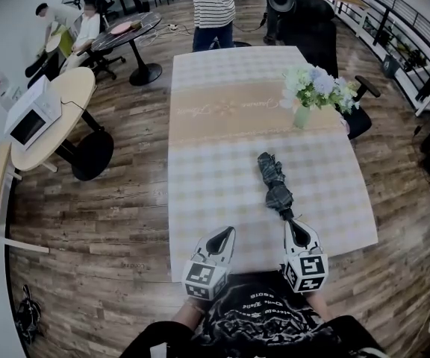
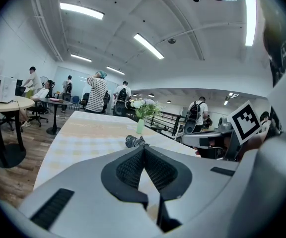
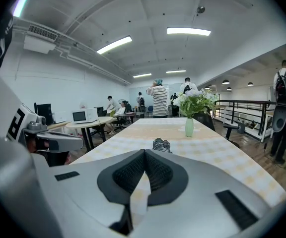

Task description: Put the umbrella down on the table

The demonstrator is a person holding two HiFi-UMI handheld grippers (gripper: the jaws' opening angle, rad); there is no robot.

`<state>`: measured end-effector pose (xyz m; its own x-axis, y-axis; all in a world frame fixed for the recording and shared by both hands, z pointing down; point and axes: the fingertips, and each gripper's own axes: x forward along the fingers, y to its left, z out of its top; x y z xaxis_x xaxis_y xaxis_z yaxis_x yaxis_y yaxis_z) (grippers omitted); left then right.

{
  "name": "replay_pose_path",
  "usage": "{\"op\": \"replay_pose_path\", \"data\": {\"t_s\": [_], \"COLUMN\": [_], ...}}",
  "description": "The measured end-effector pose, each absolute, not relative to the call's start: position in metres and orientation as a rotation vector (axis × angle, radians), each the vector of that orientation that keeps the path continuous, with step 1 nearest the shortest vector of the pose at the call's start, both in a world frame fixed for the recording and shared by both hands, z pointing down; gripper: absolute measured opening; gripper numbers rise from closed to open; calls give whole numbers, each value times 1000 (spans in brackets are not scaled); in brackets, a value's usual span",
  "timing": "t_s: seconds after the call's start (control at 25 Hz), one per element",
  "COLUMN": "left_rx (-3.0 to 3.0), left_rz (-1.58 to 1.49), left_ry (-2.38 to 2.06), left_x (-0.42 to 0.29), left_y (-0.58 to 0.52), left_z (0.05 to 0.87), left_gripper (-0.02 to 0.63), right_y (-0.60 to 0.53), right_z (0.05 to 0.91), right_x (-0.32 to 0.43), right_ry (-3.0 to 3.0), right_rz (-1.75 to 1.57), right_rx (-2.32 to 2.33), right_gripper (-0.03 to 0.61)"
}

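A folded dark umbrella (image 1: 275, 184) lies flat on the checked tablecloth of the long table (image 1: 215, 162), its handle end pointing toward me. My right gripper (image 1: 297, 228) sits at the near table edge just behind that handle end, jaws shut tip to tip with nothing between them. In the right gripper view the umbrella (image 3: 161, 144) shows just past the shut right gripper (image 3: 144, 151). My left gripper (image 1: 222, 236) hovers to the left of it, also shut and holding nothing. From the left gripper view, the umbrella (image 2: 134, 141) lies ahead of the left gripper (image 2: 143, 148).
A green vase of white flowers (image 1: 307, 94) stands at the table's right side, beyond the umbrella. A person in a striped shirt (image 1: 213, 10) stands at the far end. A round table with a microwave (image 1: 32, 114) is on the left, a black chair (image 1: 360, 103) on the right.
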<state>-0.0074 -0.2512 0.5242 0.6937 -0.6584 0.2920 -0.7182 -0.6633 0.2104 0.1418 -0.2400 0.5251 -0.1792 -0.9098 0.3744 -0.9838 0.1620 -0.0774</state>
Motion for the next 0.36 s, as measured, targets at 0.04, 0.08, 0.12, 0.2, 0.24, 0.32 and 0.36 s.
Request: {"op": "replay_pose_path", "data": {"t_s": [0.04, 0.08, 0.12, 0.2, 0.24, 0.32, 0.36], "left_rx": [2596, 2596, 2595, 2593, 2593, 2592, 2592], "left_rz": [276, 277, 278, 280, 282, 287, 289], "left_ry": [-1087, -1088, -1088, -1089, -1090, -1090, -1090], "left_x": [-7, -7, -7, -7, -6, -5, -5], "left_y": [-252, -253, -253, -255, -256, -257, -258], "left_z": [525, 525, 525, 524, 524, 524, 524], "left_gripper": [18, 18, 18, 18, 18, 18, 18], "right_y": [-241, -242, -243, -244, -245, -246, -247], "right_z": [525, 526, 526, 526, 526, 526, 526], "right_x": [142, 142, 142, 142, 142, 144, 144], "right_ry": [-2198, -2198, -2198, -2196, -2195, -2193, -2191], "right_rz": [445, 445, 444, 446, 447, 450, 451], "right_rx": [1836, 1835, 1834, 1831, 1831, 1830, 1831], "right_gripper": [8, 8, 8, 8, 8, 8, 8]}}
